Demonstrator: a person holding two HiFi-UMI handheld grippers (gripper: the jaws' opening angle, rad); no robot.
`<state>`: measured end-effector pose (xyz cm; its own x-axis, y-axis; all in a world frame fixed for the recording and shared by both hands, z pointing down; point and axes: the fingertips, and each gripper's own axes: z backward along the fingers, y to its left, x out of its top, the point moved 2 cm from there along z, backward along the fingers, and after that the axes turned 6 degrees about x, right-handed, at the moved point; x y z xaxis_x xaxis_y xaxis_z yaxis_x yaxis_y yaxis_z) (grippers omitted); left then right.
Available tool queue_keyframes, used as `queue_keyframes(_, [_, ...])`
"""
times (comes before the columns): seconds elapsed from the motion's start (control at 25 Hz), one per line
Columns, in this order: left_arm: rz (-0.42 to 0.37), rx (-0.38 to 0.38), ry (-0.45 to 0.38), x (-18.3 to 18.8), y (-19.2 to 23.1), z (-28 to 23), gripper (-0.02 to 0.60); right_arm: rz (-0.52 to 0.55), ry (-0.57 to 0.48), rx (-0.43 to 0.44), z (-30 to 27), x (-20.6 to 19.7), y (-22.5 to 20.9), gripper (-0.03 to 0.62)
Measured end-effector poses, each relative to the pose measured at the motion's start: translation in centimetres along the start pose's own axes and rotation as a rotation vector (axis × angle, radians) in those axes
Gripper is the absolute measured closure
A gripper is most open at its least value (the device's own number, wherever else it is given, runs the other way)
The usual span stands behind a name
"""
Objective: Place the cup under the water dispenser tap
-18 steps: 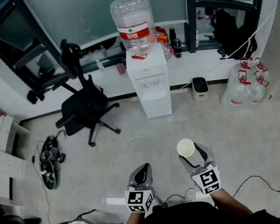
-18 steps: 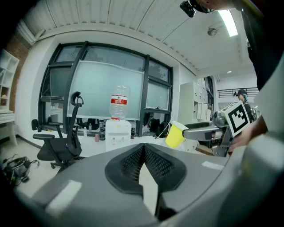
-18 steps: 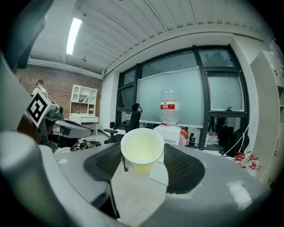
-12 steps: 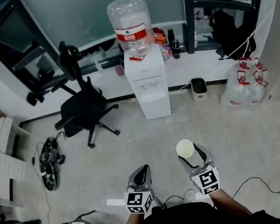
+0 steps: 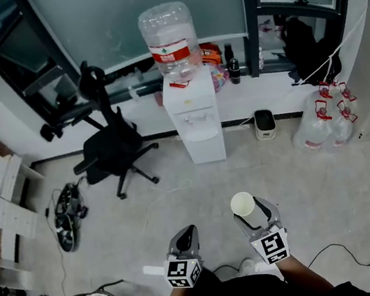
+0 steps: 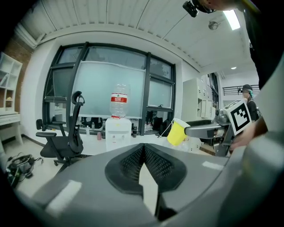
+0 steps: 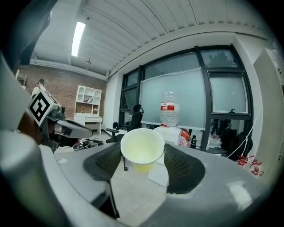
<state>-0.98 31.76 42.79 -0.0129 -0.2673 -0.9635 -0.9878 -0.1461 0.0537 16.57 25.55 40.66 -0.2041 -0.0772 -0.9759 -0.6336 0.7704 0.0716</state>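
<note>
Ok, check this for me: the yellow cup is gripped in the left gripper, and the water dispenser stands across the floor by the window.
Wrong gripper: the yellow cup is gripped in the right gripper, as the right gripper view shows; the left gripper is shut on nothing. The water dispenser does stand across the floor by the window.

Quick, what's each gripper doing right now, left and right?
Left gripper: shut, nothing between its jaws.
Right gripper: closed on the yellow cup.
</note>
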Motion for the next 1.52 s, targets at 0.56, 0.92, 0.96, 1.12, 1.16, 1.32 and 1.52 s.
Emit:
queue_keyframes(0.56, [0.029,-0.034,0.054,0.5,0.5,-6.5,0.563,-0.025,0.013,0.008,-4.4,-0.3,-5.1,0.289])
queue_keyframes(0.92, [0.005,-0.056,0.014,4.1,6.5,-15.4,0.563,-0.021,0.044,-0.01,-13.6,2.1,-9.3,0.289])
queue_keyframes(0.96, [0.005,-0.061,0.016,4.4,7.3,-16.3,0.563,-0.024,0.047,-0.012,-14.7,2.3,-9.7,0.289])
queue_keyframes(1.12, [-0.004,-0.083,0.024,5.6,10.0,-19.6,0.563,-0.027,0.06,-0.03,-18.8,3.3,-11.4,0.289])
queue_keyframes(1.16, [-0.007,-0.089,0.027,5.8,10.7,-20.4,0.563,-0.03,0.06,-0.035,-19.8,3.5,-11.7,0.289])
queue_keyframes(1.32, [-0.009,-0.11,0.038,6.3,13.2,-23.3,0.563,-0.067,0.05,-0.053,-23.4,4.6,-12.8,0.289])
queue_keyframes(1.52, [-0.011,-0.14,0.041,7.0,15.6,-26.5,0.563,-0.019,0.105,-0.073,-26.8,4.0,-14.3,0.289])
